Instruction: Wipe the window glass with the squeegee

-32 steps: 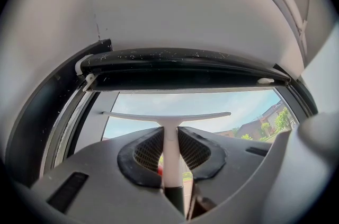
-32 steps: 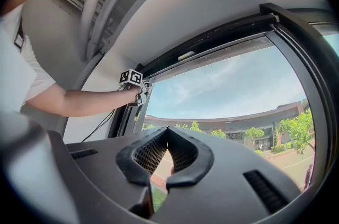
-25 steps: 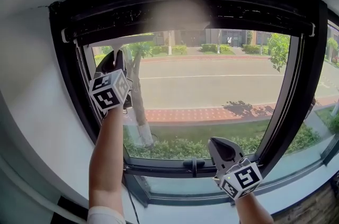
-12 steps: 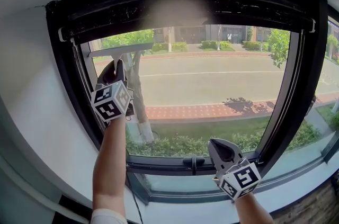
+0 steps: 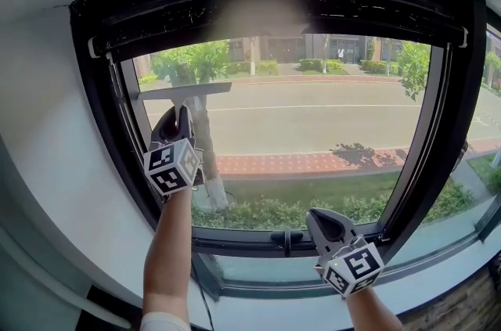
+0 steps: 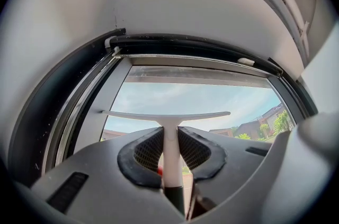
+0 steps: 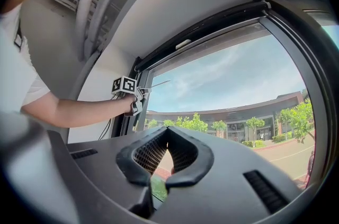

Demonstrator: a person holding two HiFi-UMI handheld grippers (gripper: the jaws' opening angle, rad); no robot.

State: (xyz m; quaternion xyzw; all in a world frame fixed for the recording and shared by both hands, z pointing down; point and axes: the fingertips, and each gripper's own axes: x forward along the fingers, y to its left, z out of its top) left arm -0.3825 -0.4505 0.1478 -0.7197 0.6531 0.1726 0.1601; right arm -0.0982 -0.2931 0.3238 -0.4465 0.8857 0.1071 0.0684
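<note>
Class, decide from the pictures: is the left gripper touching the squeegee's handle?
Touching. The left gripper view shows the left gripper with both jaws pressed against the white handle of the squeegee.

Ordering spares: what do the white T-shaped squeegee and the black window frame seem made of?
The white T-shaped squeegee looks like smooth matte moulded plastic: stem and crossbar run seamlessly together. The black window frame looks like coated metal, perhaps aluminium: slim straight profiles with a slight sheen, though plastic is possible.

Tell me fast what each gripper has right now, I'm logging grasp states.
Left gripper: closed on the squeegee, by its handle.
Right gripper: closed, nothing between its fingers.
</note>
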